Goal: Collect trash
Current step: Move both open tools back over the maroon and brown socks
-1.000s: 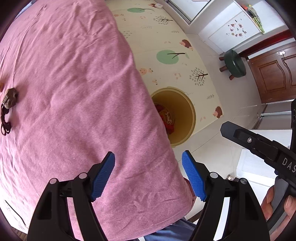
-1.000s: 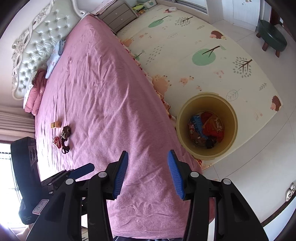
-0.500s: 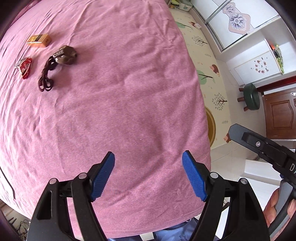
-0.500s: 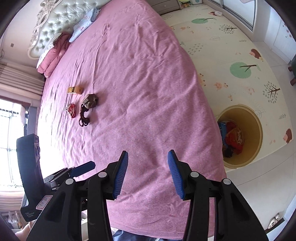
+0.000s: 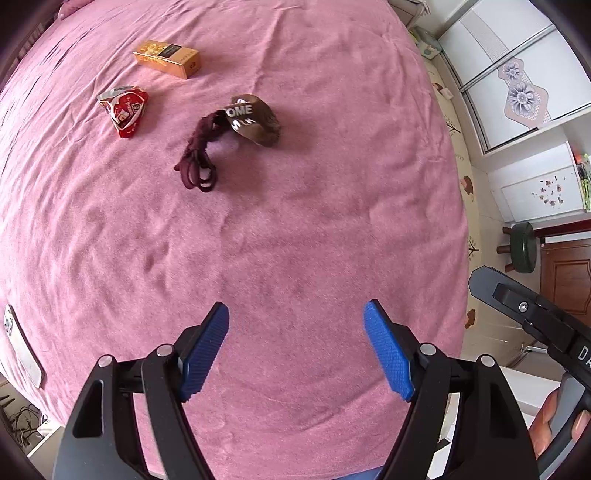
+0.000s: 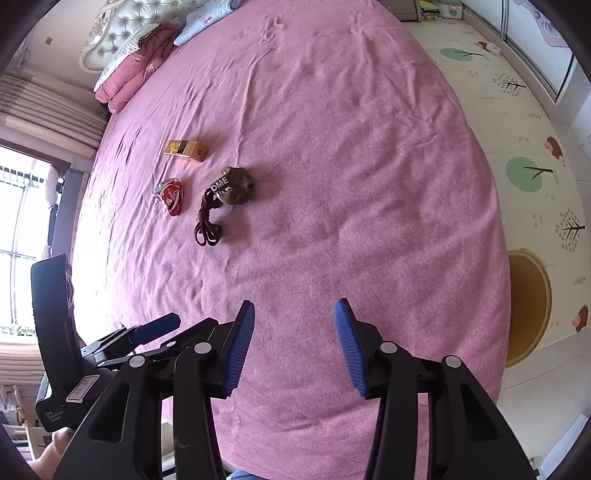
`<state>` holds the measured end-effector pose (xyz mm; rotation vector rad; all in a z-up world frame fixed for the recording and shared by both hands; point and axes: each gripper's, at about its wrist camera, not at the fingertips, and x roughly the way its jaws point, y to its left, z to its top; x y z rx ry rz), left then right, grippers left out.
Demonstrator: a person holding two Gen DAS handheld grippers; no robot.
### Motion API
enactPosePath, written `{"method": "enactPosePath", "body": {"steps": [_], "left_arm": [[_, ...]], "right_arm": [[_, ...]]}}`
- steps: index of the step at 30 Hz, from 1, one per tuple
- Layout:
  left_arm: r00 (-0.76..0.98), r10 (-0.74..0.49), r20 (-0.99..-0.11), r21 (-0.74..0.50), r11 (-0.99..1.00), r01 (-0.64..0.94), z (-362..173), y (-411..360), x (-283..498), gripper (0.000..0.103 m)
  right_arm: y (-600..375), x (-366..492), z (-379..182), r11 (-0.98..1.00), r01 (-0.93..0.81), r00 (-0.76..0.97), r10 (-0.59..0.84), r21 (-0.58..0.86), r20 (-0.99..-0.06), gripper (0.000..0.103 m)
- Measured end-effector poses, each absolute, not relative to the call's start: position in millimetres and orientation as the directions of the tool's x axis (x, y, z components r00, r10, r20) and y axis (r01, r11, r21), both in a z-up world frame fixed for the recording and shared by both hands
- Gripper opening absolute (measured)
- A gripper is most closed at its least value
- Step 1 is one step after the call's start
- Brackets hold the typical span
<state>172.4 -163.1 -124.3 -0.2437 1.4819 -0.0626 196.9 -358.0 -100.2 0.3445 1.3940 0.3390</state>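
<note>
Three pieces of trash lie on the pink bed (image 5: pixel 332 206): a crumpled brown bag with a dark cord (image 5: pixel 255 120), a red wrapper (image 5: pixel 125 107) and a gold box (image 5: pixel 168 58). They also show in the right wrist view: the bag (image 6: pixel 233 185), the wrapper (image 6: pixel 170 194), the box (image 6: pixel 186 149). My left gripper (image 5: pixel 296 325) is open and empty, well short of the bag. My right gripper (image 6: pixel 294 319) is open and empty above the bed's near part. The yellow bin (image 6: pixel 528 306) stands on the floor at the right, partly hidden by the bed.
Pillows (image 6: pixel 136 62) and a tufted headboard (image 6: pixel 122 22) are at the far end of the bed. A patterned play mat (image 6: pixel 517 122) covers the floor to the right. A green stool (image 5: pixel 522 247) and a wooden door (image 5: pixel 570 280) are at the right.
Both grippers swung left from the bin toward the bed; the trash pieces are now closer and nearer the middle of both views. The bin has slid out of the left view.
</note>
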Motion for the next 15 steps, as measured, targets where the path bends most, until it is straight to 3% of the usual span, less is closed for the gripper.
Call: {"method": "enactPosePath", "body": {"steps": [15], "left_arm": [[0.068,-0.167,-0.984,-0.178,0.964,-0.199,-163.8,-97.0,235.2,0.075]], "right_arm": [[-281.6,274.3,-131.0,0.900,-0.090,0.085,0.434,0.427,-0.897,0.048]]}}
